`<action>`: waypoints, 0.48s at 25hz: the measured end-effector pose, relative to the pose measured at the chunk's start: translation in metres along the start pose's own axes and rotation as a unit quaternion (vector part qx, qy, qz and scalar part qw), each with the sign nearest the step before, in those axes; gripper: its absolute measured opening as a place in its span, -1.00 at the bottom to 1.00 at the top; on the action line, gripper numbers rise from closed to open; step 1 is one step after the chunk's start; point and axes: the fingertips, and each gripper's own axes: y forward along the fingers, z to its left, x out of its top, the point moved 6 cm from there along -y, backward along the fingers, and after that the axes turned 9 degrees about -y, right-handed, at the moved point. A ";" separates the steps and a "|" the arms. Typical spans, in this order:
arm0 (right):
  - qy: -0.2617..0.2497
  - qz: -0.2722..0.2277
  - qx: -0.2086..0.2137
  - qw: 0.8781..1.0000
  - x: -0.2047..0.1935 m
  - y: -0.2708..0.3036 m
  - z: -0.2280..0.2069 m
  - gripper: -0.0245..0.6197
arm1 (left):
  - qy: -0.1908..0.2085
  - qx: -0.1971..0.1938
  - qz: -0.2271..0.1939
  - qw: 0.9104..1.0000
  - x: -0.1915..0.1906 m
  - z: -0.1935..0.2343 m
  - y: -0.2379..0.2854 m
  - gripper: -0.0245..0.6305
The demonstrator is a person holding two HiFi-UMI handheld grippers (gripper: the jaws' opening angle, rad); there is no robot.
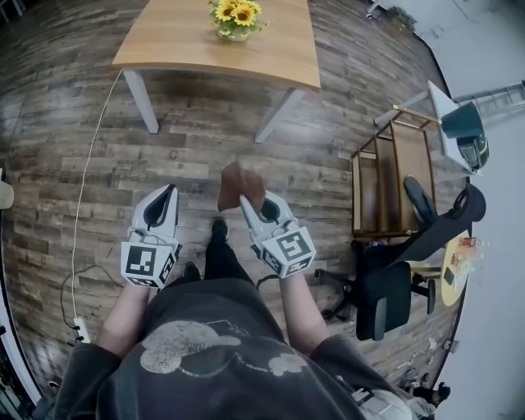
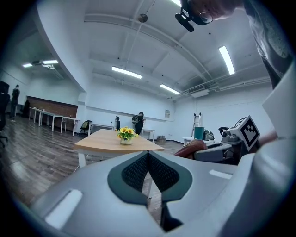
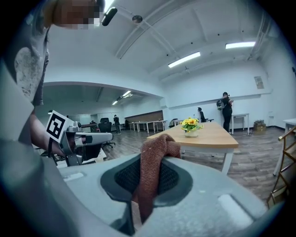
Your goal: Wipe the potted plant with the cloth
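A small potted plant with yellow flowers stands on a wooden table at the top of the head view, well ahead of both grippers. The plant also shows in the left gripper view, and the plant in the right gripper view. My right gripper is shut on a reddish-brown cloth; the cloth hangs between its pads. To its left my left gripper is shut with nothing in it, its jaws meeting at the tips.
A wooden rack and a black office chair stand at the right. A white cable runs over the wood floor at the left. People stand far back in the room, by other tables.
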 end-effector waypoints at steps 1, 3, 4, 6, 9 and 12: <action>0.001 -0.001 -0.002 1.000 -0.001 -0.005 0.006 -0.79 | -0.002 -0.001 0.002 1.000 -0.003 -0.001 -0.008 -0.87; 0.005 -0.002 -0.006 1.000 -0.002 -0.014 0.017 -0.79 | -0.007 -0.002 0.004 1.000 -0.008 -0.004 -0.023 -0.87; 0.006 -0.003 -0.007 1.000 -0.003 -0.018 0.022 -0.79 | -0.008 -0.003 0.005 1.000 -0.010 -0.005 -0.030 -0.87; 0.007 -0.004 -0.013 1.000 -0.004 -0.025 0.029 -0.79 | -0.011 -0.003 0.006 1.000 -0.012 -0.008 -0.041 -0.87; 0.013 -0.009 -0.028 0.999 -0.006 -0.033 0.036 -0.79 | -0.012 -0.002 0.005 1.000 -0.012 -0.008 -0.054 -0.87; 0.024 -0.016 -0.039 0.999 -0.007 -0.038 0.041 -0.79 | -0.012 -0.001 0.003 1.000 -0.013 -0.006 -0.064 -0.87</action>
